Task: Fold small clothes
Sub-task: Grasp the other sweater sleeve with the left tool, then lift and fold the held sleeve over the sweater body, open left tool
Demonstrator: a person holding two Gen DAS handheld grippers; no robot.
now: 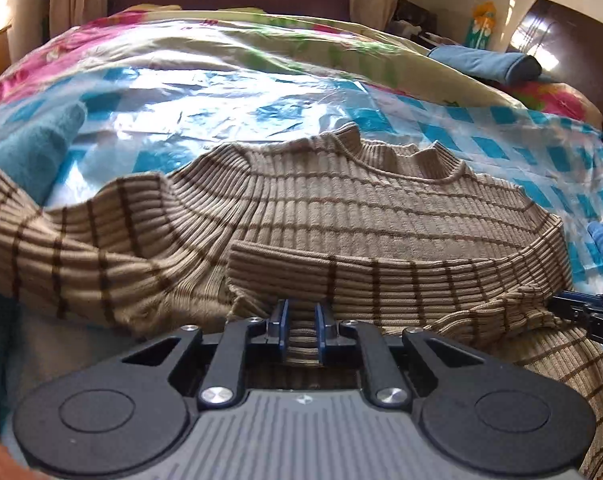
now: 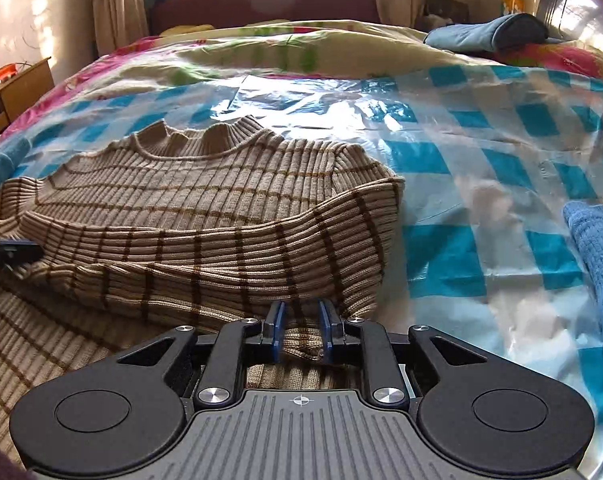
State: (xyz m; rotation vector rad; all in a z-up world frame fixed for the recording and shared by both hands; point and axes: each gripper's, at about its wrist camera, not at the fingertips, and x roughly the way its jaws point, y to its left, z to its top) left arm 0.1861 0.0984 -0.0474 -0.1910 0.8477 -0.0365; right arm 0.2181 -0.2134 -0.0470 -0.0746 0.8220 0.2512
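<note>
Beige ribbed sweater (image 1: 341, 208) with thin brown stripes, high ribbed collar (image 1: 397, 156) at the far end. Spread over a blue-and-white checked plastic sheet. Right sleeve (image 2: 221, 256) folded across the body, cuff toward the left side. Left sleeve (image 1: 61, 248) trailing outward, rumpled. Near hem bunched up.

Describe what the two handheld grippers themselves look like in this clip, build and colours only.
Both look alike. The left gripper and right gripper each have slim blue-edged fingers on black linkage arms with silver pivot bolts, two round black discs, and a grey ribbed plate bearing a small crosshair mark. In the left view, the right gripper's black side shows white lettering, partly cut off. No cables or sleeves are clearly visible.
</note>
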